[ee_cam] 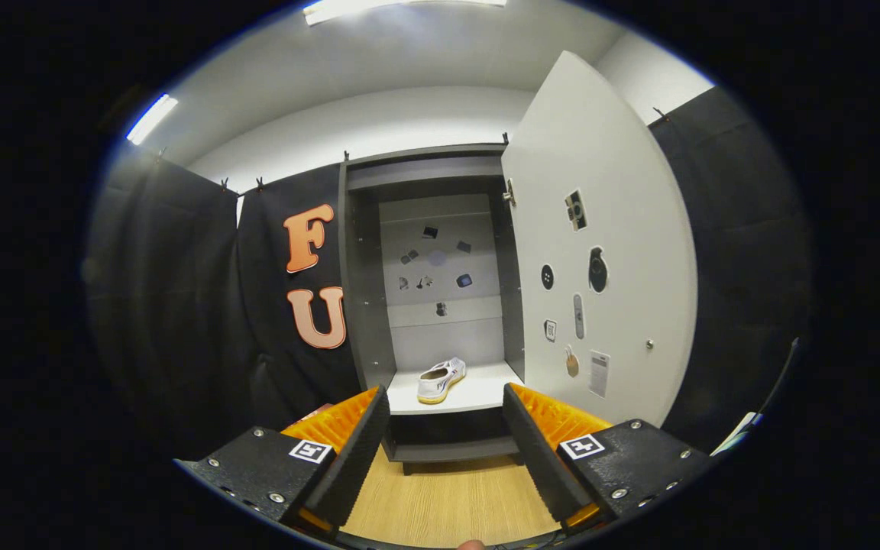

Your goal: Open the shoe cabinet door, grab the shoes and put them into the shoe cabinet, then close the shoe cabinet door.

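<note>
— Is the way into the shoe cabinet [440, 267] free?
— Yes. Its door [600, 229] hangs swung wide to the right, and the gripper [446, 443], fingers spread with nothing between, faces bare floor [448, 496].
— And inside?
— One shoe [441, 380] sits at the shelf's [478, 393] left front edge; the right side is free.

Shoe cabinet [363, 305]: tall, dark grey frame, pale back panel, standing open. Door [608, 229]: white, hinged on the right side, swung fully outward. Shoe [441, 380]: white, lying on the lower shelf [478, 393] near its front edge, left of centre, toe pointing inward.
</note>
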A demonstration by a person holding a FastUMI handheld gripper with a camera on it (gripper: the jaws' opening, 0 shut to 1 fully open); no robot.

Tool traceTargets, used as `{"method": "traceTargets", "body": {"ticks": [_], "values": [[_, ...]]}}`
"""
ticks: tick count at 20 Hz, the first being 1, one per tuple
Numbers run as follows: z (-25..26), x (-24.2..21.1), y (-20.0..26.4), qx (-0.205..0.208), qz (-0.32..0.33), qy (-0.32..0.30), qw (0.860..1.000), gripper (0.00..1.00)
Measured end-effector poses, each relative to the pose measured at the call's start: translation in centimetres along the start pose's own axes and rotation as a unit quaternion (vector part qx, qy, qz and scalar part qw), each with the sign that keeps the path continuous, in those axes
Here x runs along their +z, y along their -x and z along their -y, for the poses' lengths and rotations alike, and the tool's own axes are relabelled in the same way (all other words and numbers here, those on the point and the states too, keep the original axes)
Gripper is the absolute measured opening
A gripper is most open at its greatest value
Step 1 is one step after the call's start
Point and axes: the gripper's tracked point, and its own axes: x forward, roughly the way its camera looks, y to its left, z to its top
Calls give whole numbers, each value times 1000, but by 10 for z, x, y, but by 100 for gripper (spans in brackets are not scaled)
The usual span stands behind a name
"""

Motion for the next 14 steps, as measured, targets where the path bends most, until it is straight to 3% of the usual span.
{"method": "traceTargets", "body": {"ticks": [14], "values": [[35,5,55,-10,7,1,1000,93]]}}
